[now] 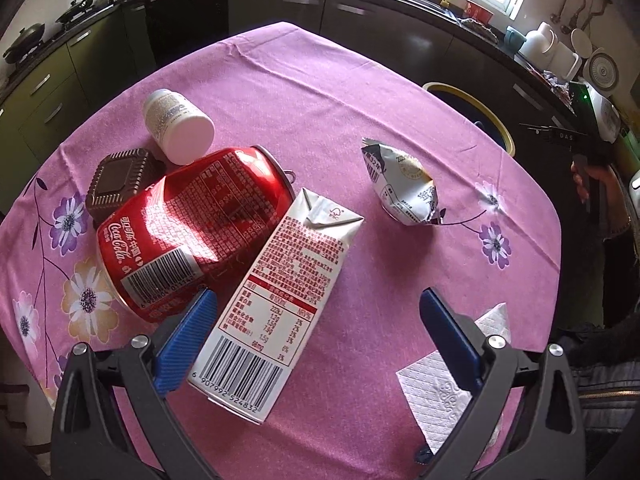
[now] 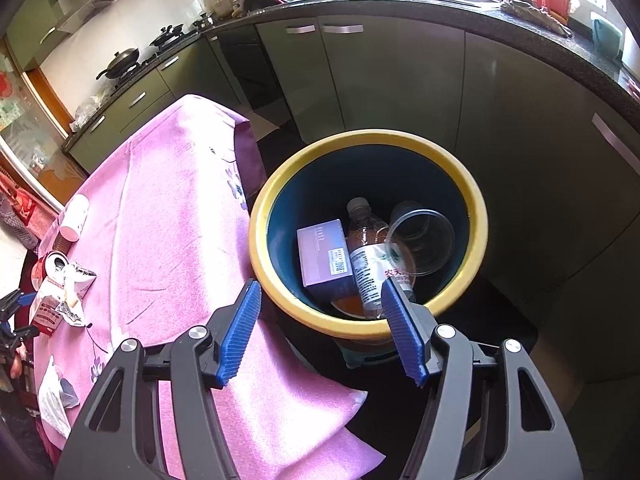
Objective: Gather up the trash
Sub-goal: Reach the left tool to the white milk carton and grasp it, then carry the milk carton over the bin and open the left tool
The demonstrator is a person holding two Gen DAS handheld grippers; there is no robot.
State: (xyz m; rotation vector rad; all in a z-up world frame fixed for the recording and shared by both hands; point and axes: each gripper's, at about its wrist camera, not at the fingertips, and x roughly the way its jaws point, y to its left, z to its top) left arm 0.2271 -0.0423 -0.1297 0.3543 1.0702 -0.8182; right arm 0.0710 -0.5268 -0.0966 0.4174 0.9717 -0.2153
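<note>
My left claw [image 1: 316,316] is wide open above the near part of the table [image 1: 320,92], which has a pink cloth with flowers. Nothing is between its blue fingers [image 1: 188,340], but the left finger is just beside the carton [image 1: 276,304], at its left edge. At the left side of the table there is a dark brown box [image 1: 120,180]. Beside it a white bottle [image 1: 178,126] lies on its side, and in front of both lies a dented red can [image 1: 192,228], also on its side. The can and the carton touch each other, and the carton lies flat with its barcode toward me. More to the right, near the middle of the table, a crumpled snack bag [image 1: 404,182] lies alone, well apart from the carton. A white napkin [image 1: 440,392] is at the near right edge, partly under my right finger. Past the right edge of the table stands the bin [image 2: 370,232] with a yellow rim, on the floor just beside the hanging cloth. My right claw [image 2: 320,328] is open too and holds nothing; it hangs above the near rim of the bin. Inside the bin I see a lilac box [image 2: 324,252], a plastic bottle [image 2: 366,248] and a clear cup [image 2: 420,240], all close together.
</note>
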